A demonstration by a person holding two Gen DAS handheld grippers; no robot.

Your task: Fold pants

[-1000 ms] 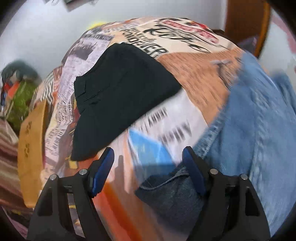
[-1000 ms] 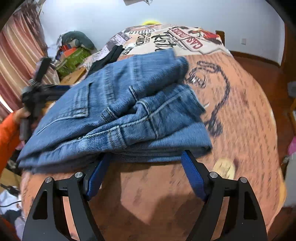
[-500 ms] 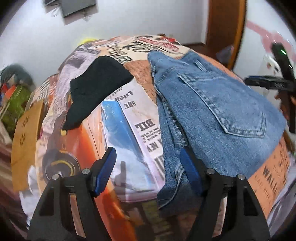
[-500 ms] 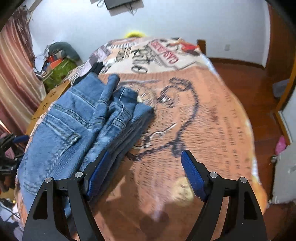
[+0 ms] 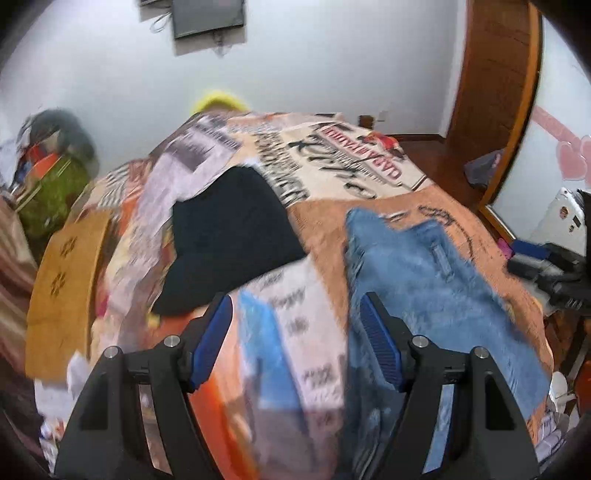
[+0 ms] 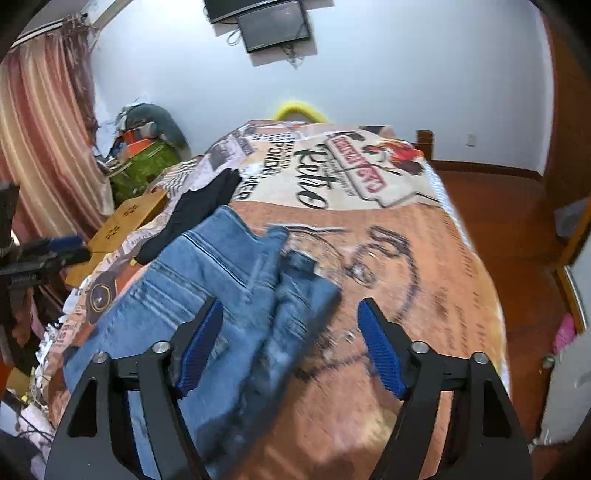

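Since half a second ago the left gripper (image 5: 295, 339) has drawn back and swung away from the jeans (image 5: 424, 280): they now lie ahead and to its right on the bed (image 5: 321, 218), with only their near edge behind the gripper's right finger, and the view is smeared with motion. The black garment (image 5: 229, 240) sits ahead and to its left, closer to centre than before. Its jaws stand wide apart with nothing between them.

The right gripper (image 6: 290, 347) has also pulled back slightly. The folded jeans (image 6: 221, 295) lie ahead and to its left, running under its left finger; its jaws are spread, holding nothing. The black garment (image 6: 195, 218) lies beyond the jeans, touching their far corner. The other gripper shows at the far left edge.

On the bedspread (image 6: 424, 266), ahead of the right gripper, the word "Retro" reads upside down beside a red banner whose lettering is too distorted to make out. A wall-mounted screen (image 6: 273, 22) hangs above the bed's far end.
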